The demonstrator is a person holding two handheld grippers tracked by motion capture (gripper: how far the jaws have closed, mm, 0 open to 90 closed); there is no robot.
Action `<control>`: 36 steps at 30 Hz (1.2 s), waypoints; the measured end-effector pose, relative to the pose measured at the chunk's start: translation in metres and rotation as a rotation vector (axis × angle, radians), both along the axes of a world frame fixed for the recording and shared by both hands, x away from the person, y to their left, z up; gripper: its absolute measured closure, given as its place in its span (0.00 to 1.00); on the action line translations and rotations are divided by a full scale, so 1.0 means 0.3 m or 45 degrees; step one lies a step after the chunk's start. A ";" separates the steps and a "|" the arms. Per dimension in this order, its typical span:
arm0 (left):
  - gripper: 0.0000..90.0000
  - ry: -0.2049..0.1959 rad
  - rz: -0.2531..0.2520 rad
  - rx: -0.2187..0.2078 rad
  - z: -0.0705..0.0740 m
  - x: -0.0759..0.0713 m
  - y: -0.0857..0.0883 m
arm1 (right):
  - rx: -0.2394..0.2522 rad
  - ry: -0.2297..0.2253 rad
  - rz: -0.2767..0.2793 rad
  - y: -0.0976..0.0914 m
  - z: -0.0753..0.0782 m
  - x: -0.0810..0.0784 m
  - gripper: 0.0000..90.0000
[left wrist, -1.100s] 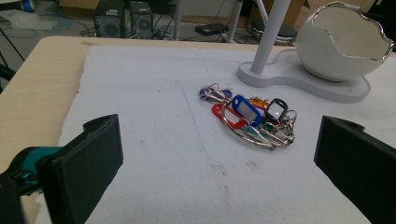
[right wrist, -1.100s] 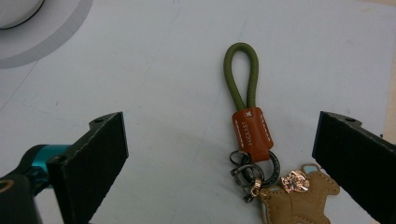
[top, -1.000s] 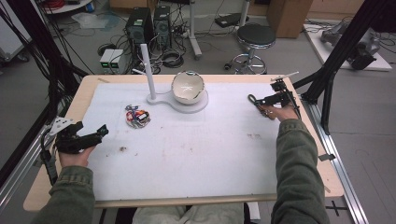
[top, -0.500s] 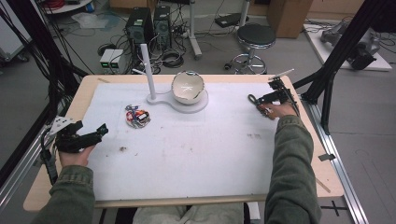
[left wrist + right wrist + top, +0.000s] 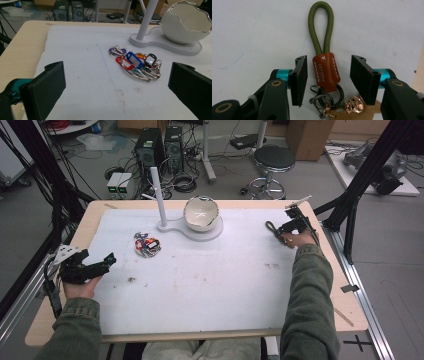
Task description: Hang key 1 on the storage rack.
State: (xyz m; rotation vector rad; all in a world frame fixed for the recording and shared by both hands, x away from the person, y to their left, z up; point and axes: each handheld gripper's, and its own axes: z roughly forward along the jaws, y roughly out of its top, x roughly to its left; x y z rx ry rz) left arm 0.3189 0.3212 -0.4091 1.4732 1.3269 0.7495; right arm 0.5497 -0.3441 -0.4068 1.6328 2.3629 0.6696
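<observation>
A key fob lies flat on the white mat (image 5: 200, 280) at the far right: an olive rope loop (image 5: 320, 27) in a brown leather sleeve (image 5: 325, 71), with metal rings (image 5: 324, 98) and a gold charm (image 5: 353, 105). My right gripper (image 5: 328, 76) straddles the sleeve. Its jaws have just been closing, and a gap shows on each side between pad and sleeve. In the high view this gripper (image 5: 280, 234) sits by the fob (image 5: 271, 227). My left gripper (image 5: 107, 260) rests open at the mat's left edge, pointing at a bunch of keys with coloured tags (image 5: 136, 63).
A white cracked-egg-shaped bowl (image 5: 201, 213) and a white post (image 5: 159, 195) share a flat white base (image 5: 192, 231) at the back middle. The key bunch (image 5: 146, 245) lies left of it. The table's right edge runs close to the right hand.
The right gripper's jaws have narrowed around the key fob and the hand has sunk slightly toward the mat. The left hand has kept still.
</observation>
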 end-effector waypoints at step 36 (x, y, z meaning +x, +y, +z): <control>0.02 0.004 -0.032 0.001 0.000 0.001 -0.004 | 0.029 -0.089 -0.059 0.024 0.111 -0.067 0.87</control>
